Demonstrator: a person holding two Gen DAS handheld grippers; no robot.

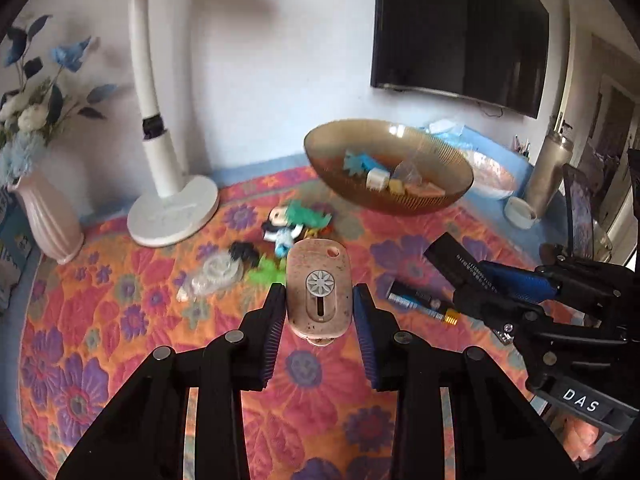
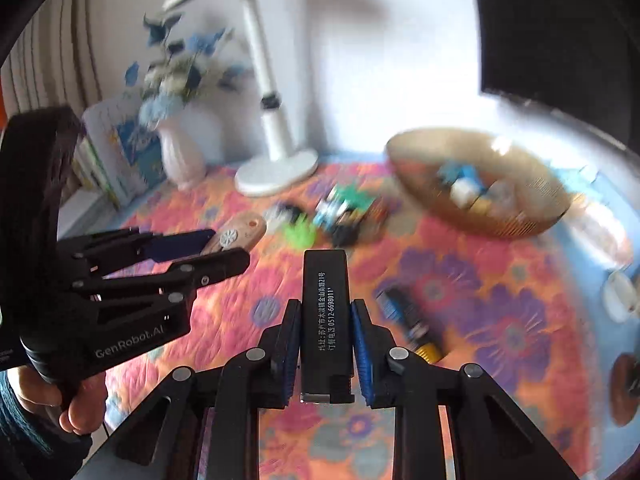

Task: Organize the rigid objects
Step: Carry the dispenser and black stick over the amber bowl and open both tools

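My left gripper (image 1: 319,295) is shut on a beige speckled oblong piece (image 1: 319,286) with a grey flower dial, held above the flowered cloth; the same piece (image 2: 236,238) shows in the right wrist view. My right gripper (image 2: 326,310) is shut on a black lighter (image 2: 326,312) with white print, also lifted; from the left wrist view this lighter (image 1: 452,254) pokes out of the right gripper (image 1: 476,280). An amber glass bowl (image 1: 440,200) holding several small pieces stands at the back right, also seen as the bowl (image 2: 420,184).
A heap of small toys (image 1: 296,224) and a clear plastic disc (image 1: 218,270) lie mid-cloth. A dark tube (image 1: 420,306) lies to the right. A white lamp base (image 1: 174,216), a pink vase (image 1: 48,220), a metal tumbler (image 1: 550,168) and a wall TV (image 1: 460,28) stand behind.
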